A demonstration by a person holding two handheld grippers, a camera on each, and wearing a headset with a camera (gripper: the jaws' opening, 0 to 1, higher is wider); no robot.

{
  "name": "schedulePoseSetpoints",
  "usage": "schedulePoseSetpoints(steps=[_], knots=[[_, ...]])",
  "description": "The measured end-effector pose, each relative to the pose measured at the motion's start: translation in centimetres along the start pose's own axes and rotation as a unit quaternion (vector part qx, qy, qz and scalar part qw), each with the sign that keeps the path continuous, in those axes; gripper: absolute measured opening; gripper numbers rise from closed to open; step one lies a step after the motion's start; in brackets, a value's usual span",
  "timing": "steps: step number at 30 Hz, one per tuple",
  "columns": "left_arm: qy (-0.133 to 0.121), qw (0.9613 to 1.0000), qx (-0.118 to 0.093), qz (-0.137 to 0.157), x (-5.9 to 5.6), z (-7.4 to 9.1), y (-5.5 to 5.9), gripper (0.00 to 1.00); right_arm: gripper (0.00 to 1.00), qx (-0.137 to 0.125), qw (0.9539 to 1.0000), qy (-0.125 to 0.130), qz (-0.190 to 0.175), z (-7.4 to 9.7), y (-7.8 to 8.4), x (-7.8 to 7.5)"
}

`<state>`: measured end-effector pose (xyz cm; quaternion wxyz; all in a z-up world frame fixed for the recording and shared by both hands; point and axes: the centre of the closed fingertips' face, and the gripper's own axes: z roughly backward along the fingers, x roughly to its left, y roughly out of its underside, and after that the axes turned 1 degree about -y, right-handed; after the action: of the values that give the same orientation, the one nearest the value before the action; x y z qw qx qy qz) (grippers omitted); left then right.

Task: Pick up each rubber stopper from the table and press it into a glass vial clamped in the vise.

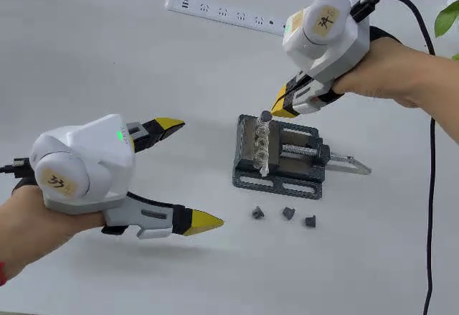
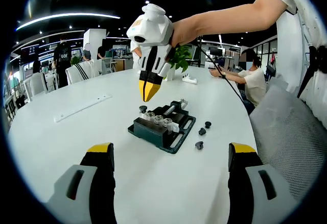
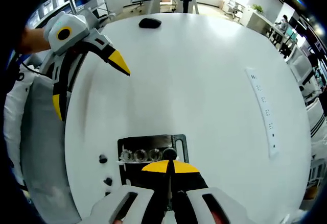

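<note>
Dark vise (image 3: 148, 141) partly hidden behind right gripper (image 3: 170, 164).

1. In the head view, the vise (image 1: 280, 158) sits on the table (image 1: 107, 57), just right of centre.
2. A row of vials (image 1: 262, 148) stands in the vise's left part, running up the frame.
3. One stopper (image 1: 266, 115) sits on the uppermost vial.
4. Three loose stoppers (image 1: 288, 213) lie in a row just below the vise.
5. The power strip (image 1: 222, 12) lies at top centre, well apart from the vise.
6. The right gripper (image 1: 276, 110) reaches in from the upper right, just beside that stopper.
7. The left gripper (image 1: 197, 172) is at lower left.
</note>
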<state>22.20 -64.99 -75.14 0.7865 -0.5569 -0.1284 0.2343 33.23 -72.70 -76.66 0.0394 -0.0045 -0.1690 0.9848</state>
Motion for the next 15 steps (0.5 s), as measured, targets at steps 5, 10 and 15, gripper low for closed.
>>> schedulePoseSetpoints(steps=[5, 10, 15], knots=[[0.002, 1.0000, 0.001, -0.004, -0.2, 0.0, -0.3, 0.92, 0.00, -0.009, 0.9999, 0.006, -0.007, 0.5, 0.4, 0.0], [0.004, 0.9999, 0.004, -0.009, -0.3, 0.1, -0.5, 0.92, 0.03, -0.025, 0.9994, 0.015, -0.017, 1.4, 0.5, 0.2], [0.006, 0.9999, 0.006, -0.014, -0.4, 0.3, -0.7, 0.92, 0.08, -0.043, 0.9983, 0.025, -0.029, 2.2, 0.8, 0.3]])
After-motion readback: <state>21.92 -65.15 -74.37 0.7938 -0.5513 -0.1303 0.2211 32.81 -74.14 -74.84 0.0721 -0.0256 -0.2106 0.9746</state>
